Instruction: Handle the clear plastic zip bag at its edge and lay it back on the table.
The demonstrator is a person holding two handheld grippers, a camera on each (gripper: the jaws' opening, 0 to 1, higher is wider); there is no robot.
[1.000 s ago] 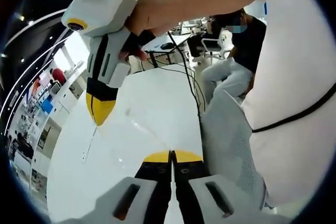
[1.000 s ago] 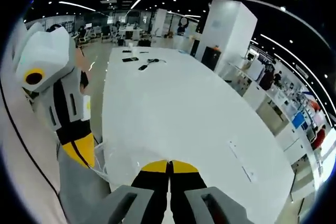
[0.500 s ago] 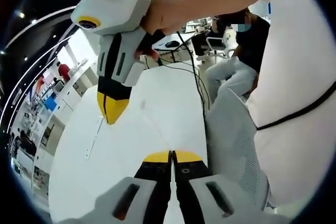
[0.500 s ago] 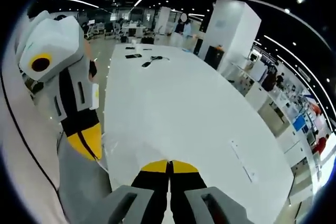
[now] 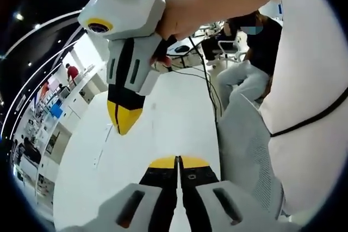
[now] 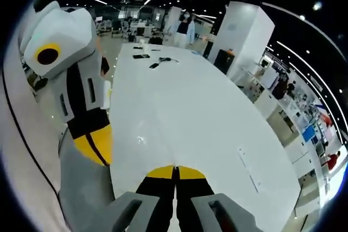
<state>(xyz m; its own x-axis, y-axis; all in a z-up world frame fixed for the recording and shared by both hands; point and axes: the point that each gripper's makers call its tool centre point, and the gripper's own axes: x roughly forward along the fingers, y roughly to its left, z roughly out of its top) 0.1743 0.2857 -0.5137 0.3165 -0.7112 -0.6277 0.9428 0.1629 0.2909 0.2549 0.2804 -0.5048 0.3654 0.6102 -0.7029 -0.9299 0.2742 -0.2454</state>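
- In the left gripper view, the left gripper (image 5: 178,161) stood nearest, its yellow-tipped jaws pressed together; whether any film lay pinched in that seam could not be told.
- The right gripper (image 5: 124,120) hung just beyond it, gripped by a hand (image 5: 176,17), tip pointing down toward the table (image 5: 163,112); its jaws read as closed.
- In the right gripper view, the right gripper's (image 6: 175,171) own jaws also met, with nothing clearly between them.
- The bag (image 6: 142,153) was hard to make out: a faint clear sheen between the two tips over the near table suggested it was stretched there. I judged each gripper held an edge so the bag would hang flat for laying down, but that was uncertain.
- Both tips stood above the tabletop, so the bag seemingly was not yet laid back.
- Farther off lay a thin strip (image 6: 249,169), then small dark items (image 6: 151,58) at the far end.
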